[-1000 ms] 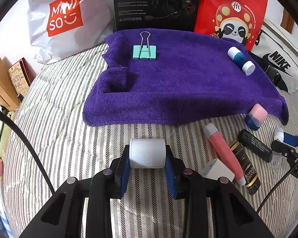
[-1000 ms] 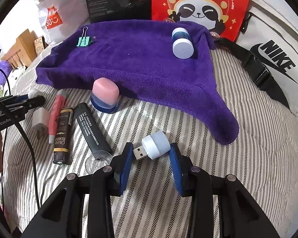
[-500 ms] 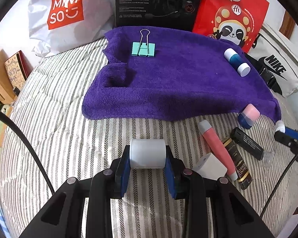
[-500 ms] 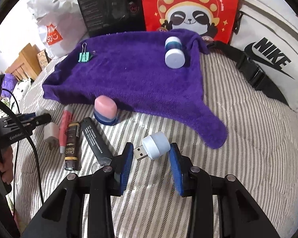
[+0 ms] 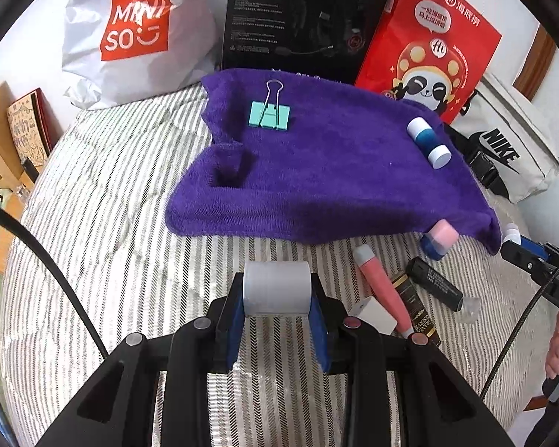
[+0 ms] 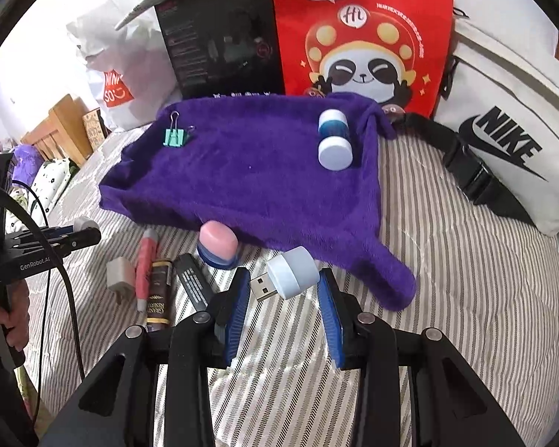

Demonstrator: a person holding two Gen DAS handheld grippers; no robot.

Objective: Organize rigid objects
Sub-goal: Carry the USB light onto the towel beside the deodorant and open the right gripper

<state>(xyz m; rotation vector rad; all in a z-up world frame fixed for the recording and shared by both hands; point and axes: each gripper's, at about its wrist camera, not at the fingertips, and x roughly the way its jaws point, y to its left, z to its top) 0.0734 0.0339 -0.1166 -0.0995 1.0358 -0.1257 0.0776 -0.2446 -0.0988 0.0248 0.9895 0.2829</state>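
Observation:
My left gripper is shut on a white cylinder, held crosswise above the striped bedspread. My right gripper is shut on a small USB light with a pale cap, its plug against the left pad. Ahead of both lies a purple towel. A green binder clip and a blue and white bottle rest on it.
Off the towel's near edge lie a pink-capped jar, a pink tube, a gold-labelled tube, a black tube and a white plug. Bags and a black box line the back.
Both grippers have risen a little with their objects still gripped, so the towel and the loose items look smaller and farther off. Nothing on the bed has moved.

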